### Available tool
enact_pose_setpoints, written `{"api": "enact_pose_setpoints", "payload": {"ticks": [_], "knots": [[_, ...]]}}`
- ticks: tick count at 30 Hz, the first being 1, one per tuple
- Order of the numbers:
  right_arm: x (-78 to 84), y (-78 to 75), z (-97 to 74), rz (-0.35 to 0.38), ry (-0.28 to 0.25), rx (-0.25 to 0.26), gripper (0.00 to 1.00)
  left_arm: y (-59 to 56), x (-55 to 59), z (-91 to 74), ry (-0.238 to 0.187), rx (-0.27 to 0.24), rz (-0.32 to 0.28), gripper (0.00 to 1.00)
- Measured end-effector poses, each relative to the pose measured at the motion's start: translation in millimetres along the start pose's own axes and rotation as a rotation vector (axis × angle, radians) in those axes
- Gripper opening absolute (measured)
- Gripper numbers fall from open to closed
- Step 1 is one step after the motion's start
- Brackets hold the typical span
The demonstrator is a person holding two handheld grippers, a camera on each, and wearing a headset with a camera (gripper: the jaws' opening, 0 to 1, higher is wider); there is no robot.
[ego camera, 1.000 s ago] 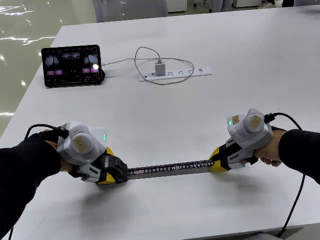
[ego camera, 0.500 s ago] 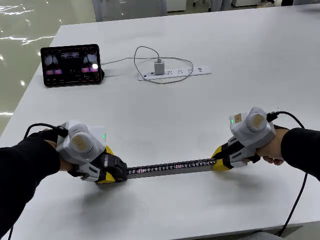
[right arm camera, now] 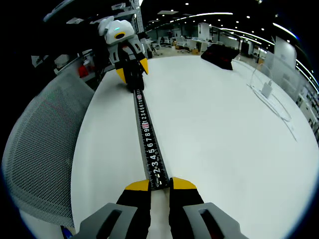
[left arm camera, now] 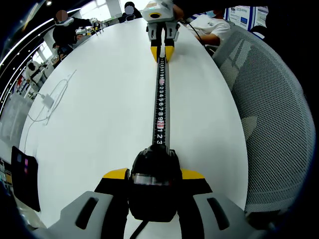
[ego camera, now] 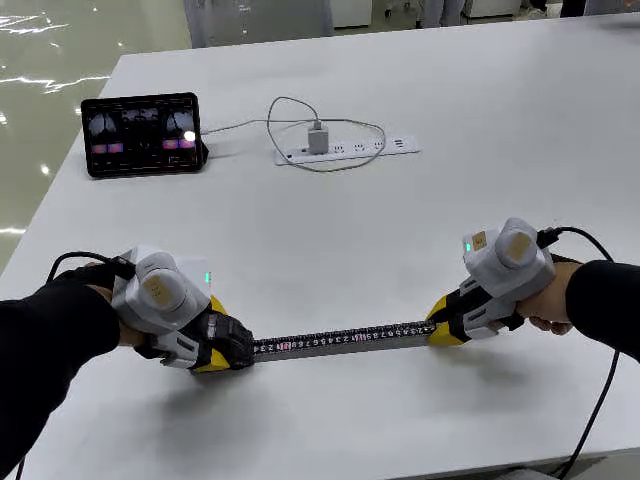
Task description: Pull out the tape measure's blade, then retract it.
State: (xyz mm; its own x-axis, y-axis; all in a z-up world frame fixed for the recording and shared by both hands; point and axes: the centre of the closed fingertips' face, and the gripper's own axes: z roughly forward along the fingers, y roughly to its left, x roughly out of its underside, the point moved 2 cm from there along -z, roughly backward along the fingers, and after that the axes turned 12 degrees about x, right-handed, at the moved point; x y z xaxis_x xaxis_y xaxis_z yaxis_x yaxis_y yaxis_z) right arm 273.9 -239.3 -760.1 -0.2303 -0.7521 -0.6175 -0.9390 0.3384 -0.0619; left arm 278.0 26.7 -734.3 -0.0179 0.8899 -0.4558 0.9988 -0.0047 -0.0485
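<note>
- The left gripper (ego camera: 222, 342) is clamped on the black tape measure case (left arm camera: 154, 174), resting on the white table (ego camera: 420, 210) near its front edge.
- The blade (ego camera: 340, 340) lies stretched out to the right gripper (right arm camera: 159, 186), which pinches its tip.
- Pull-out looks nearly done; next, guide the tip back slowly.
- Beyond: power strip (ego camera: 350, 147), tablet (ego camera: 142, 132).

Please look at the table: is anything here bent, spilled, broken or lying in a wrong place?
Nothing stands out. The blade runs straight between the case in the left gripper and the right gripper at its tip. The tablet and power strip sit tidy at the far side.
</note>
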Motion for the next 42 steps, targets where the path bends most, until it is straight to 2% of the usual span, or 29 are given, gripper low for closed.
{"api": "enact_pose_setpoints", "payload": {"ticks": [16, 21, 25, 35, 39, 42], "knots": [[2.0, -3.2, 0.8, -0.014, 0.007, 0.007, 0.1, 0.8, 0.1, 0.0, -0.012, -0.001, 0.0, 0.32], [1.4, -2.5, 2.0, -0.05, 0.026, 0.007, 0.11, 2.3, 0.1, -0.2, -0.032, 0.006, -0.007, 0.33], [0.8, -2.7, 2.4, -0.075, 0.049, 0.0, 0.11, 2.3, -0.2, 0.0, -0.028, 0.007, 0.0, 0.33], [1.5, -2.9, 2.1, -0.112, 0.064, -0.01, 0.12, 1.3, -1.3, -0.6, -0.011, 0.008, 0.011, 0.33], [0.5, -2.7, 2.3, -0.1, 0.075, -0.009, 0.12, 0.2, -2.5, -0.6, 0.011, 0.014, 0.007, 0.33], [-0.1, -1.7, 2.3, -0.099, 0.078, -0.008, 0.12, 0.1, -3.1, -1.1, 0.012, 0.019, 0.0, 0.33]]}}
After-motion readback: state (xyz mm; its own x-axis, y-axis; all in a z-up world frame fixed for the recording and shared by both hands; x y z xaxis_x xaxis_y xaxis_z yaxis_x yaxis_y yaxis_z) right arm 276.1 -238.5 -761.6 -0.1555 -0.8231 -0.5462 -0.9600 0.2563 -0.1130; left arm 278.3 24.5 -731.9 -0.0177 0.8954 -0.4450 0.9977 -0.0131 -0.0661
